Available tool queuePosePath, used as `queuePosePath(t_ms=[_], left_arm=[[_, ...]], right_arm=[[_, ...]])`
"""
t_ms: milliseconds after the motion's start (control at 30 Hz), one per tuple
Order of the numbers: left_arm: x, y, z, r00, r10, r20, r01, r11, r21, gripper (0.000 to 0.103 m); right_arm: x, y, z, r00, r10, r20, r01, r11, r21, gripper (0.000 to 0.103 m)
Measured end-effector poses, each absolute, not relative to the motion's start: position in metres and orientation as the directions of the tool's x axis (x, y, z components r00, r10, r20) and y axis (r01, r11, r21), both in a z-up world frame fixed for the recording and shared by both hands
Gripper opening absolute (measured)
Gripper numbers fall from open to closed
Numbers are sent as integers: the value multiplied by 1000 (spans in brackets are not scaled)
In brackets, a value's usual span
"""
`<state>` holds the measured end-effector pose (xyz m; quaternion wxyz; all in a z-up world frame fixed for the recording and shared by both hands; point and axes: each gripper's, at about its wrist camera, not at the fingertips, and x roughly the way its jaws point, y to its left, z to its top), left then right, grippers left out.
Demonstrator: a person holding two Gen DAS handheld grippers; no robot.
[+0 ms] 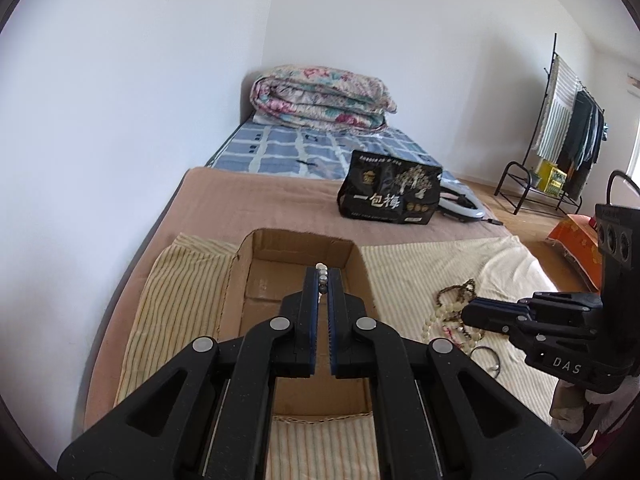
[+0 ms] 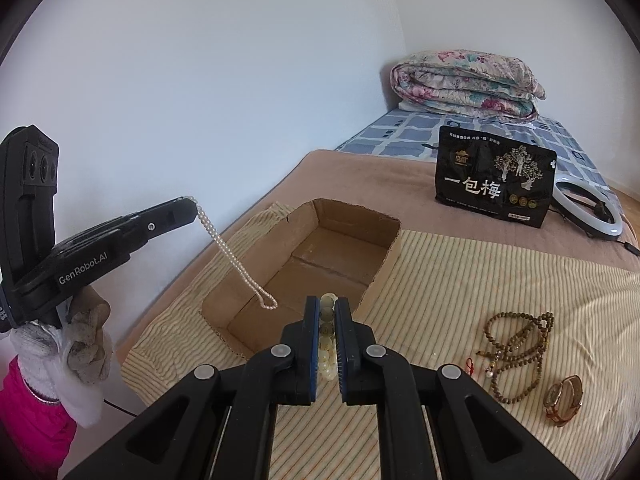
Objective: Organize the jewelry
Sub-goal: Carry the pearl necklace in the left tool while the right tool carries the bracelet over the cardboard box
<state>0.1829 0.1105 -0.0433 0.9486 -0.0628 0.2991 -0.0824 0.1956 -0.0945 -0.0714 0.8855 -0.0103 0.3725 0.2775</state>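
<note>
"GenRobot.AI" marks left gripper (image 2: 192, 200) holding pearl necklace (image 2: 232, 256).

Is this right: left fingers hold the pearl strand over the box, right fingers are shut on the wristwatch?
Not quite. The right gripper is shut on a pale bead bracelet, not the wristwatch, which lies on the striped cloth, as the right wrist view shows. The left gripper does hold the pearl strand over the box.
</note>
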Motion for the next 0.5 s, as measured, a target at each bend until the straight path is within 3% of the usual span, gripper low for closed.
queuePosePath(t_ms=[500], left_arm=[[197,128,-92,759,-155,-632,64,984,-164,1]], right_arm=[[240,-55,-119,484,506,-714,-502,829,248,5]])
